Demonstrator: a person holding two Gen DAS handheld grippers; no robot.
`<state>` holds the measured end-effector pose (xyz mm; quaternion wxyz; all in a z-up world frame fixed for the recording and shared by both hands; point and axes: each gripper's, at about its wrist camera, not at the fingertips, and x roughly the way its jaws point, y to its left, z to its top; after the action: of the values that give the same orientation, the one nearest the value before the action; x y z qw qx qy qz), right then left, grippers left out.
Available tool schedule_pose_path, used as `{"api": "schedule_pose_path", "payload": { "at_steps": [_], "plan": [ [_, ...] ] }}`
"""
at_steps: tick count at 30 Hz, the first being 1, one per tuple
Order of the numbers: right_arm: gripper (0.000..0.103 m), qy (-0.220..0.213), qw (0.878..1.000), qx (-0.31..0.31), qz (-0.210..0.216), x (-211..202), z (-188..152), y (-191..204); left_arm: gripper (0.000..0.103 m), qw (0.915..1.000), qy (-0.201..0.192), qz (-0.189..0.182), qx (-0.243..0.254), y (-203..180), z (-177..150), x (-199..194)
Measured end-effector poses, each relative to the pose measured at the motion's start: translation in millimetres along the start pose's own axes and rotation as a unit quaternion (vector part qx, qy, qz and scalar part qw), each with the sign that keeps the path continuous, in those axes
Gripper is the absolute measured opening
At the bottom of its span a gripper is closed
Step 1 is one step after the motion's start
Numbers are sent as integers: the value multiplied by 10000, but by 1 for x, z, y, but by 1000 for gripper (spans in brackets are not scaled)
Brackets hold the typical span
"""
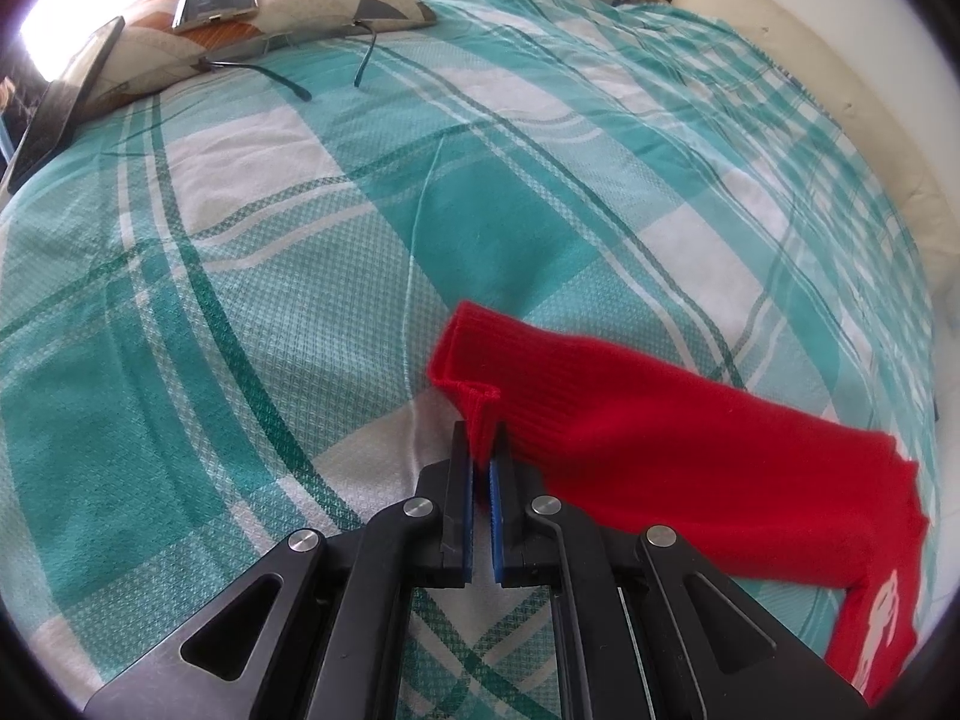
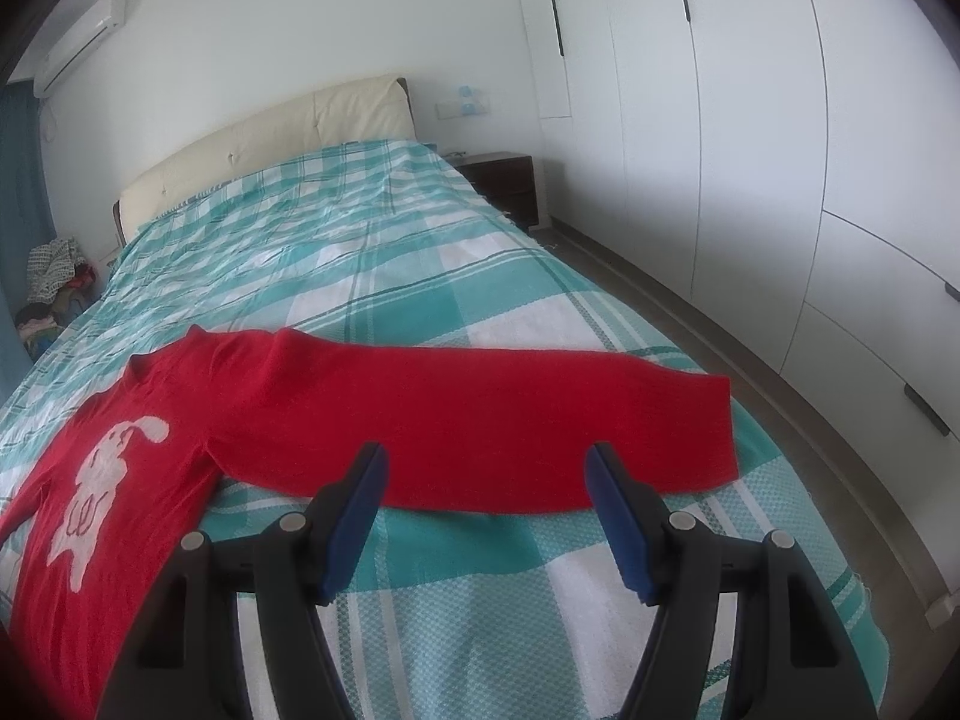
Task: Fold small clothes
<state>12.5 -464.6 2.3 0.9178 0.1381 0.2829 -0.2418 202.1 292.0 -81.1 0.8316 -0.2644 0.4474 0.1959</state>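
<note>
Red sweater (image 2: 456, 414) spread on a checked bedspread (image 2: 420, 276).
Left gripper (image 1: 482, 456) pinches its cuff between nearly closed jaws; right gripper (image 2: 483, 468) gapes wide, empty, the other sleeve just ahead.

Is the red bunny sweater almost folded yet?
Not yet, it has only just started. The red sweater lies spread flat on the checked bedspread, bunny side up. In hand: the left gripper is pinching the cuff of one sleeve. The right gripper is open, near the other sleeve, holding nothing. Left to do: both sleeves and the body, since no fold shows.
</note>
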Motion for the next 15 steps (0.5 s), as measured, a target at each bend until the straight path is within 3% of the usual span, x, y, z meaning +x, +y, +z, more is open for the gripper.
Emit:
{"api": "schedule_pose_path", "payload": {
  "at_steps": [15],
  "plan": [
    [68, -8, 9997, 232, 59, -5, -2, -8, 4, 9999, 33, 84, 62, 0, -1, 3]
  ]
}}
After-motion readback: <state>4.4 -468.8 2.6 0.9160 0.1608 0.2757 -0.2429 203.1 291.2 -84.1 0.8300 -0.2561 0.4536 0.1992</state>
